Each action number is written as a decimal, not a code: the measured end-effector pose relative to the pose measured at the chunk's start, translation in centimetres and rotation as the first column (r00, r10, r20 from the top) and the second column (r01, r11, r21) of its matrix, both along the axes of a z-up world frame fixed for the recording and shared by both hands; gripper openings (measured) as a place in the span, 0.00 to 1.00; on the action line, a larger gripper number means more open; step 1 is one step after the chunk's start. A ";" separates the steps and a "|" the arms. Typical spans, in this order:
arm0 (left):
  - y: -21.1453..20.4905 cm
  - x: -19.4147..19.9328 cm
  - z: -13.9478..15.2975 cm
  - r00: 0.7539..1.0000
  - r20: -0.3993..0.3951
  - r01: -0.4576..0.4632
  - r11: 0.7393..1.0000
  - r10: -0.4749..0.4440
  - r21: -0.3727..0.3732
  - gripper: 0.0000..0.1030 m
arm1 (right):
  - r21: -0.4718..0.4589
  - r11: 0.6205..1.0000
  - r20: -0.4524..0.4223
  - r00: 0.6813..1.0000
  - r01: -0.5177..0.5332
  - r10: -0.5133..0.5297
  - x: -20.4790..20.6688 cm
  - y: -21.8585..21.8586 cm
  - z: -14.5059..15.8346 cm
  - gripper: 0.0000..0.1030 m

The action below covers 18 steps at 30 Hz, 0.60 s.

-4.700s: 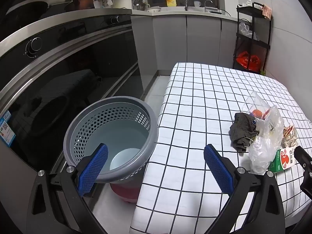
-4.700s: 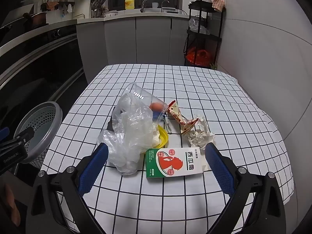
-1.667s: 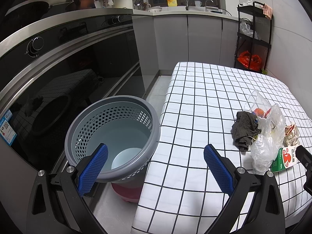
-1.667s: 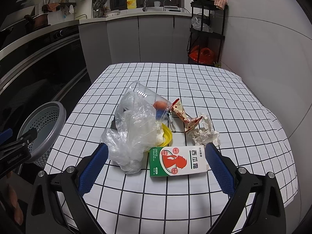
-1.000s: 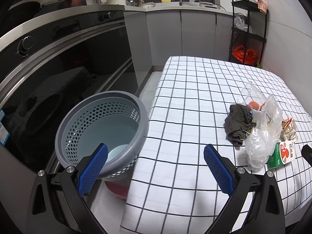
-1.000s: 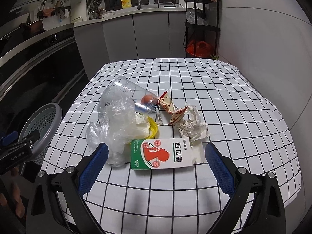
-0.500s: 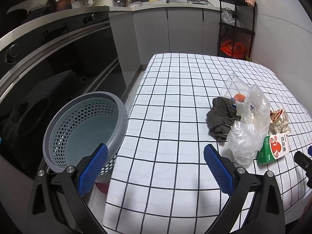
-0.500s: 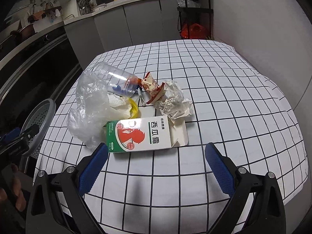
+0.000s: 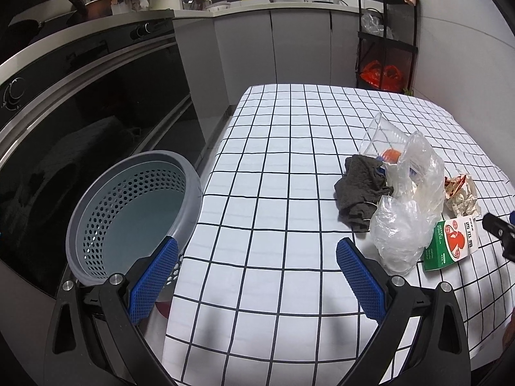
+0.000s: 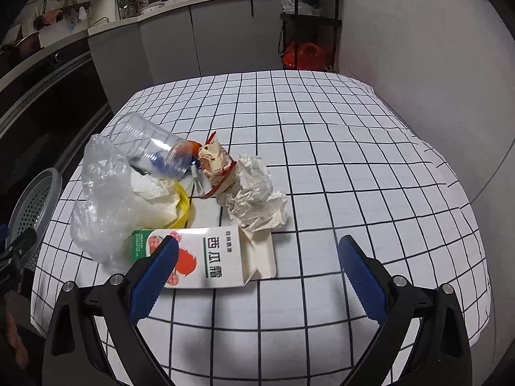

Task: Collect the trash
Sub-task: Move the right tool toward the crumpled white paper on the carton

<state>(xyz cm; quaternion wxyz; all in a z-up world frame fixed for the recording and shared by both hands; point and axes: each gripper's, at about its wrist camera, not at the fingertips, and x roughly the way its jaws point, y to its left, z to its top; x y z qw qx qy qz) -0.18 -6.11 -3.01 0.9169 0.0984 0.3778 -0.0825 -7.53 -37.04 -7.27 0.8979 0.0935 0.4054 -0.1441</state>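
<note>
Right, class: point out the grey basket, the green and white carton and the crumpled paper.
grey basket (image 9: 193, 180): left wrist view, on its right rim.
green and white carton (image 10: 219, 259): right wrist view, on its printed top face.
crumpled paper (image 10: 257, 199): right wrist view, on its middle folds.

The left gripper hangs with its jaws spread wide and nothing between the blue pads, above the near left edge of the tabletop. The right gripper is likewise spread wide and empty-handed over the near edge of the tabletop. At the lower left corner of the right wrist view, a dim shape may be the person's hand.
</note>
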 end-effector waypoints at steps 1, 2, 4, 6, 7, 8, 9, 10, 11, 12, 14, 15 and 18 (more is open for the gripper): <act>-0.1 0.0 -0.1 1.000 0.000 0.001 1.000 -0.001 0.003 0.94 | -0.006 1.000 -0.007 1.000 0.002 -0.002 0.4 -0.2 -0.1 0.92; -0.2 0.0 -0.1 1.000 0.001 0.003 1.000 -0.003 0.006 0.94 | -0.014 1.000 -0.016 1.000 0.002 -0.003 0.9 -0.5 -0.2 0.92; -0.4 -0.1 -0.2 1.000 0.000 0.006 1.000 -0.006 0.010 0.94 | -0.015 1.000 -0.027 1.000 -0.005 0.005 1.8 -1.0 -0.5 0.92; -0.6 -0.1 -0.3 1.000 -0.001 0.007 1.000 -0.007 0.012 0.94 | -0.024 1.000 -0.032 0.999 -0.017 0.016 2.8 -1.3 -0.7 0.92; -0.6 -0.2 -0.3 1.000 -0.001 0.008 1.000 -0.008 0.013 0.94 | -0.031 0.999 -0.037 0.999 -0.025 0.024 3.2 -1.4 -0.8 0.92; -0.7 -0.2 -0.4 1.000 -0.003 0.008 1.000 -0.008 0.013 0.94 | -0.033 0.999 -0.043 0.998 -0.036 0.035 3.7 -1.5 -1.0 0.92; -0.7 -0.2 -0.4 1.000 -0.004 0.008 1.000 -0.008 0.014 0.94 | -0.036 0.998 -0.047 0.998 -0.044 0.043 4.0 -1.5 -1.2 0.92; -0.8 -0.2 -0.4 1.000 -0.004 0.009 1.000 -0.008 0.016 0.94 | -0.039 0.998 -0.053 0.997 -0.050 0.048 4.3 -1.6 -1.3 0.92; -0.8 -0.2 -0.5 1.000 -0.004 0.009 1.000 -0.009 0.018 0.94 | -0.041 0.998 -0.061 0.997 -0.053 0.051 4.6 -1.7 -1.5 0.92; -0.9 -0.2 -0.5 1.000 -0.005 0.010 1.000 -0.009 0.020 0.94 | -0.041 0.998 -0.067 0.996 -0.055 0.052 4.9 -1.7 -1.7 0.92; -0.9 -0.1 -0.5 1.000 -0.005 0.010 1.000 -0.010 0.024 0.94 | -0.026 0.998 -0.081 0.995 -0.060 0.058 5.4 -1.9 -2.2 0.92; -1.0 -0.1 -0.6 1.000 -0.007 0.010 1.000 -0.010 0.026 0.94 | -0.022 0.998 -0.084 0.995 -0.064 0.062 5.5 -2.0 -2.4 0.92; -1.0 0.1 -0.7 1.000 -0.012 0.009 1.000 -0.008 0.026 0.94 | -0.037 0.997 -0.092 0.993 -0.073 0.070 6.0 -1.8 -2.7 0.91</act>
